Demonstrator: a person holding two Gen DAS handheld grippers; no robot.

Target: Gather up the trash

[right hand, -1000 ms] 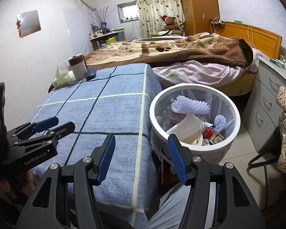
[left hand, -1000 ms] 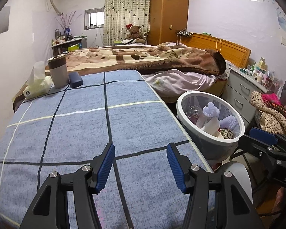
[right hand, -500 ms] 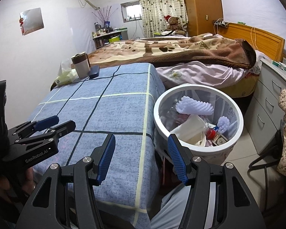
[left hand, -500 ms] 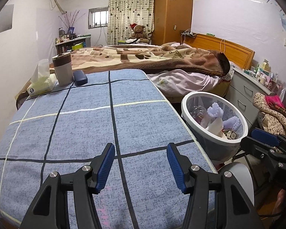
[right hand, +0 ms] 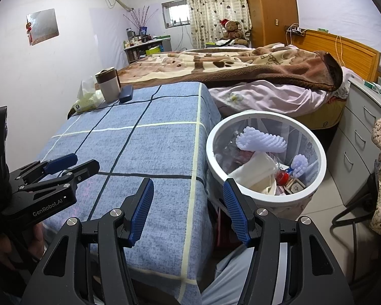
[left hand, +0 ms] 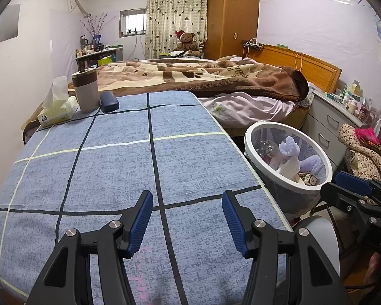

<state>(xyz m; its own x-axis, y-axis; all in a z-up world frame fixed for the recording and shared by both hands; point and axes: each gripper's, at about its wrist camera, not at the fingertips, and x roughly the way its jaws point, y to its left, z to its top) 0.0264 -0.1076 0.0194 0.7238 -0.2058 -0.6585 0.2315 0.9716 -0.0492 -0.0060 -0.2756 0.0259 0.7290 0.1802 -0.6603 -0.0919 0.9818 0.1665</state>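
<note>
Trash (right hand: 260,141) is sitting inside the white wastebasket (right hand: 320,157), which is standing upright on the floor just beside the right edge of the desk (right hand: 149,147), mouth facing up. Topmost piece, a lavender ridged foam pad, is lying with its long axis running across the basket, roughly left to right in the right wrist view; a cream wrapper (right hand: 254,172) is slanting below it, and a small printed box (right hand: 296,186) is resting near the front rim.

Against one second ago, both views are showing slightly more of the far room and the basket is sitting a little lower and farther right in the left wrist view; basket contents are appearing unchanged.

Left gripper (left hand: 186,218) is hovering over the near end of the blue checked cloth, jaws spread wide, holding nothing. Right gripper (right hand: 188,209) is hanging past the desk's near right corner, jaws likewise spread and empty, wastebasket just ahead of its right finger.

At the desk's far left corner, a tissue pack (left hand: 57,111), a lidded tumbler (left hand: 85,90) and a dark blue case (left hand: 109,101) are standing close together.
</note>
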